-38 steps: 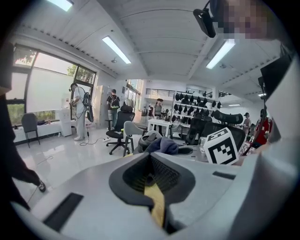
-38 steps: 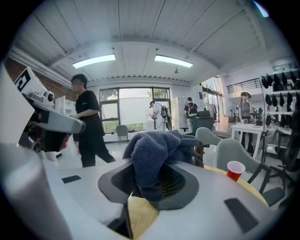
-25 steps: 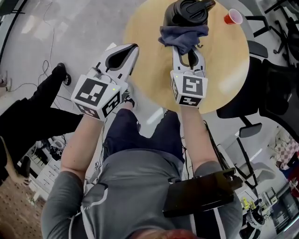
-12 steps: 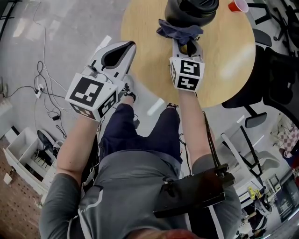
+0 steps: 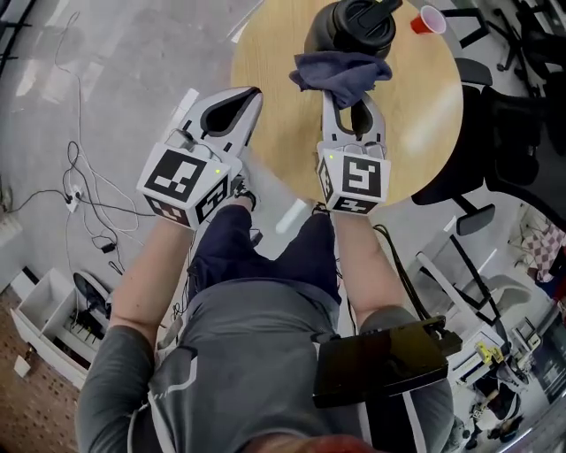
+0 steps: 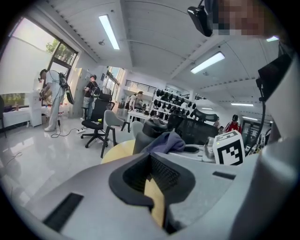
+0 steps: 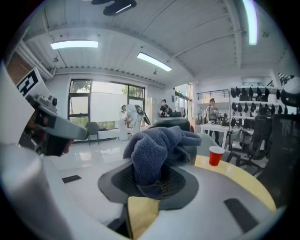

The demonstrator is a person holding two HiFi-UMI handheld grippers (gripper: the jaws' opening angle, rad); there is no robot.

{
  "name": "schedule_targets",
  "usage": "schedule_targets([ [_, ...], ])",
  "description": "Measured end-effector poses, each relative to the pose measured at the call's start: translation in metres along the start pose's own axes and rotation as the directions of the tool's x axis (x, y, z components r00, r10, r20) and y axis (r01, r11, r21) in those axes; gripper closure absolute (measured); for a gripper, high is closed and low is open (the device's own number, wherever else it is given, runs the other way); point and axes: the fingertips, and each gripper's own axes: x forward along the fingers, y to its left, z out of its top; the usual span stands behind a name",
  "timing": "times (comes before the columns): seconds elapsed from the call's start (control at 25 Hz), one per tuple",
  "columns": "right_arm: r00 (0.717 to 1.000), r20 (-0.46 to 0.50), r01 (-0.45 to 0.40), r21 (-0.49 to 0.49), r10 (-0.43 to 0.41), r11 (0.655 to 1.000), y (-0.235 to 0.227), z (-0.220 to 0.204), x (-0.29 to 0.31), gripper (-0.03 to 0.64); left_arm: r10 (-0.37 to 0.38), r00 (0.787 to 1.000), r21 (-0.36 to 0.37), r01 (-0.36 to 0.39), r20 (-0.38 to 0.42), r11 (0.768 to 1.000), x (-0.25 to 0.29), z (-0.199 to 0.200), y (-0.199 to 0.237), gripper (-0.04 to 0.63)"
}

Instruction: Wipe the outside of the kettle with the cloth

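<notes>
- Firmly closed, the right gripper's point(image 7: 149, 190) jaws pinch a fold of the blue cloth point(image 7: 157, 147); it is soft and limp and bunches ahead.
- At its twelve o'clock, the black kettle point(image 5: 354, 25) stands on the round table point(image 5: 270, 80). Contact is unclear.
- The kettle looks smooth and weighty, so brace it at the top handle.
- At nine o'clock, the left gripper point(image 5: 250, 92) has its jaws pressed together, empty.

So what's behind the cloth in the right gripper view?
The kettle: only its dark top and a bit of side show past the cloth held in the right gripper. The rest of its body is covered.
</notes>
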Motion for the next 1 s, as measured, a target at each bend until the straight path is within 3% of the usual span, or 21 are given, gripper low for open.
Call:
schedule_targets([
  [0.2, 0.997, 0.043, 0.069, 0.012, -0.070, 0.998, 0.005, 0.043, 0.004, 0.494, -0.039, 0.999, 0.029, 0.038, 0.020, 0.999, -0.015, 0.027, 0.004, 0.586],
  [0.44, 0.986, 0.067, 0.158, -0.033, -0.155, 0.987, 0.004, 0.028, 0.022, 0.494, -0.054, 0.998, 0.022, 0.054, 0.028, 0.998, -0.021, 0.026, 0.021, 0.586],
  [0.52, 0.984, 0.059, 0.172, -0.042, -0.169, 0.984, 0.011, 0.014, 0.025, 0.494, -0.059, 0.998, 0.015, 0.059, 0.027, 0.998, -0.023, 0.019, 0.028, 0.586],
  [0.76, 0.972, -0.095, 0.218, 0.032, -0.214, 0.975, 0.004, -0.061, 0.048, 0.494, -0.080, 0.997, -0.013, 0.081, 0.006, 0.997, -0.015, -0.013, 0.041, 0.586],
  [1.0, 0.958, -0.159, 0.245, 0.021, -0.239, 0.969, 0.002, -0.094, 0.063, 0.493, -0.098, 0.995, -0.021, 0.098, -0.010, 0.995, -0.009, -0.029, 0.047, 0.586],
])
